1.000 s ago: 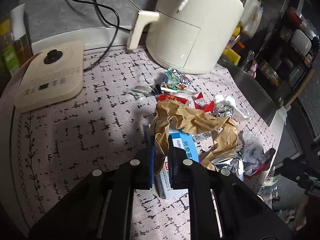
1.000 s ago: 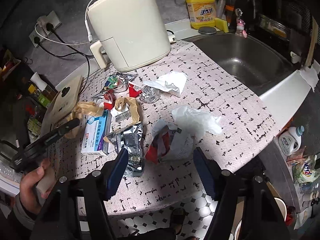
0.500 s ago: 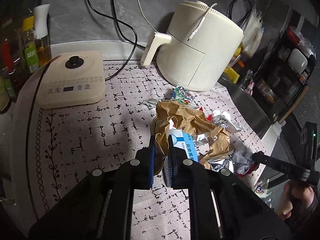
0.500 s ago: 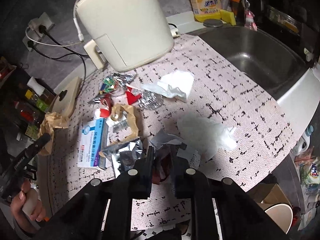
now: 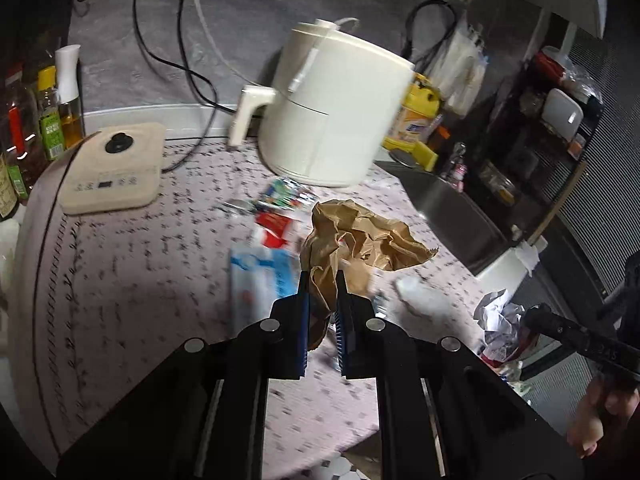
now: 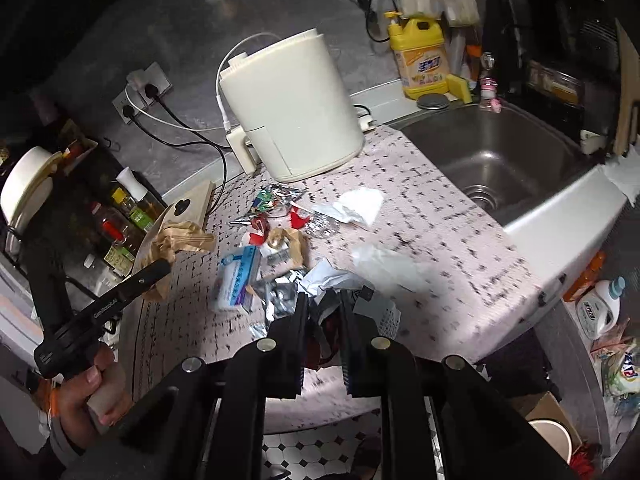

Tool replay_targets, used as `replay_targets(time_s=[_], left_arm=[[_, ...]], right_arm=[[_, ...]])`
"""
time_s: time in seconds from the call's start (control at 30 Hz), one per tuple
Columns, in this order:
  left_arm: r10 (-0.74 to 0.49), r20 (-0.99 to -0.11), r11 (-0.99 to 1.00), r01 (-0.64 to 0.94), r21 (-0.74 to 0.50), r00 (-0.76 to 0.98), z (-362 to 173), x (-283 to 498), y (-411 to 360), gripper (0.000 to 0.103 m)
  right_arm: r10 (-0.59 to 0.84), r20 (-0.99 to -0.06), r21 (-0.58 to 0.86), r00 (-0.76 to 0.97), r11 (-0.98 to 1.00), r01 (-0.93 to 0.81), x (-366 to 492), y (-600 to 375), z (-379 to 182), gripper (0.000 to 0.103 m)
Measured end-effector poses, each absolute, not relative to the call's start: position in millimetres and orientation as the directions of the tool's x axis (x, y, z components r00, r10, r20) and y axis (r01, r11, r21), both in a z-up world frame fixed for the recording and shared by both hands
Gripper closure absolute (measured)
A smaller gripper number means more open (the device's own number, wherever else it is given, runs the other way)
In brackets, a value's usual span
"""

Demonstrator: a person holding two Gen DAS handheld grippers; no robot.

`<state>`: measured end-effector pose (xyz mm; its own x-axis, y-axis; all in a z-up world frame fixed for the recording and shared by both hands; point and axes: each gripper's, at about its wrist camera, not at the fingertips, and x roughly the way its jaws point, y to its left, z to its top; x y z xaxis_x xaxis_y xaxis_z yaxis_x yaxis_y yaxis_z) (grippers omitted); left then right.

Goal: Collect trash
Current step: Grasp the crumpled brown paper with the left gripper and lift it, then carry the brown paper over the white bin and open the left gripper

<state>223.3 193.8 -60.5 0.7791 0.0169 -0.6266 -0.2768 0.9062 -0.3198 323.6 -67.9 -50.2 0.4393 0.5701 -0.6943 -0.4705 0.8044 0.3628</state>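
Note:
My left gripper [image 5: 321,280] is shut on a crumpled brown paper bag [image 5: 360,236] and holds it above the counter; it also shows in the right wrist view [image 6: 176,240]. My right gripper [image 6: 325,300] is shut on a crumpled red-and-white wrapper [image 6: 340,280], lifted off the counter; it also shows in the left wrist view [image 5: 500,320]. On the patterned counter mat [image 6: 460,232] lie a blue-and-white box [image 6: 238,276], silver foil [image 6: 280,296], white tissues [image 6: 360,204], a second brown paper scrap [image 6: 290,240] and colourful wrappers [image 6: 272,200].
A cream air fryer [image 6: 292,108] stands at the back with cords behind it. A steel sink [image 6: 504,160] lies to the right, with a yellow detergent bottle [image 6: 422,60] behind it. A beige induction plate [image 5: 112,172] and oil bottles [image 5: 48,120] stand at the left.
Both grippers have lifted with their trash. The brown bag has come up off the blue box. The right gripper, open a second ago, shut on the wrapper and raised it.

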Motion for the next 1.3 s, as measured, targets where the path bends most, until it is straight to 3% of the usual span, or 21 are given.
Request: replay_targets(time_s=[0.37,0.77,0.83,0.9,0.93,1.3], left_arm=[[-0.085,-0.661,0.942,-0.157,-0.298,0.745,-70,220,67,0.091],[-0.199,-0.718,0.951,-0.046,-0.307,0.667,-105,204,-49,0.091],[-0.209,-0.727,0.951,-0.039,-0.308,0.654,-112,200,-64,0.091],[-0.217,-0.735,0.950,-0.034,-0.310,0.642,-119,197,-77,0.091],[-0.225,-0.743,0.949,-0.031,-0.314,0.631,-125,196,-86,0.091],[-0.304,-0.809,0.944,0.044,-0.327,0.503,-170,191,-170,0.091]], right_arm=[[0.490,-0.721,0.334,0.490,0.865,-0.375,286,-207,-63,0.088],[0.403,-0.791,0.331,0.460,0.915,-0.231,245,-328,-115,0.085],[0.388,-0.806,0.322,0.448,0.921,-0.218,238,-341,-123,0.080],[0.387,-0.811,0.322,0.439,0.921,-0.218,231,-354,-129,0.051],[0.379,-0.810,0.316,0.448,0.925,-0.212,228,-361,-130,0.046],[0.317,-0.811,0.294,0.492,0.948,-0.126,202,-439,-133,0.041]])
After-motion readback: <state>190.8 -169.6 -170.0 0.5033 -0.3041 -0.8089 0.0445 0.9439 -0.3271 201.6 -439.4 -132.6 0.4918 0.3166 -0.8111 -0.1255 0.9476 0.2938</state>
